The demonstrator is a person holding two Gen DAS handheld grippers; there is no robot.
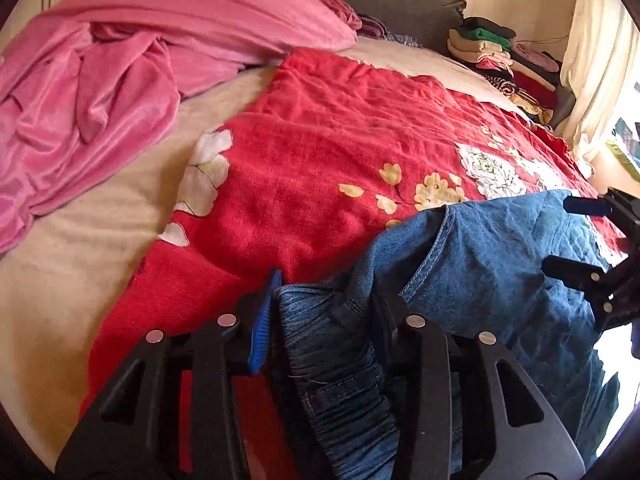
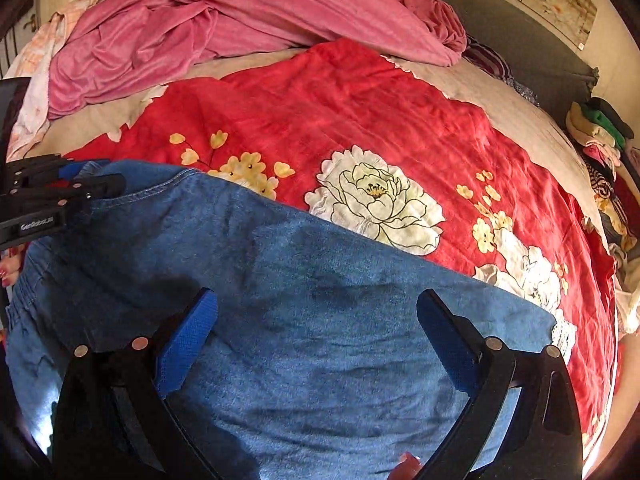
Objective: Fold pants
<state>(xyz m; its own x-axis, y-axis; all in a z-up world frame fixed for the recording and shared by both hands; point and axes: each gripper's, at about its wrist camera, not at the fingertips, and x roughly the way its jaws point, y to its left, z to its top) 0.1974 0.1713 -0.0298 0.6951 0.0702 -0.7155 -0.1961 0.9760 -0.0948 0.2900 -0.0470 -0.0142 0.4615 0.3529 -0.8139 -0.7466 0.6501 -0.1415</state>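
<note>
Two fabrics, creased denim pants (image 2: 304, 320), fuzzy red blanket (image 2: 360, 112)

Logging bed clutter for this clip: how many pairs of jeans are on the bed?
1: the blue jeans lie on the red floral blanket at its near edge, under both grippers. The clothes stack by the headboard could hide more.

Blue denim pants (image 2: 304, 320), elastic gathered waistband (image 1: 340, 364) bunched up w/ stitched hem edge folded over; rest spread flat, lightly creased, across red floral blanket (image 2: 360, 112) on bed, near front edge.
</note>
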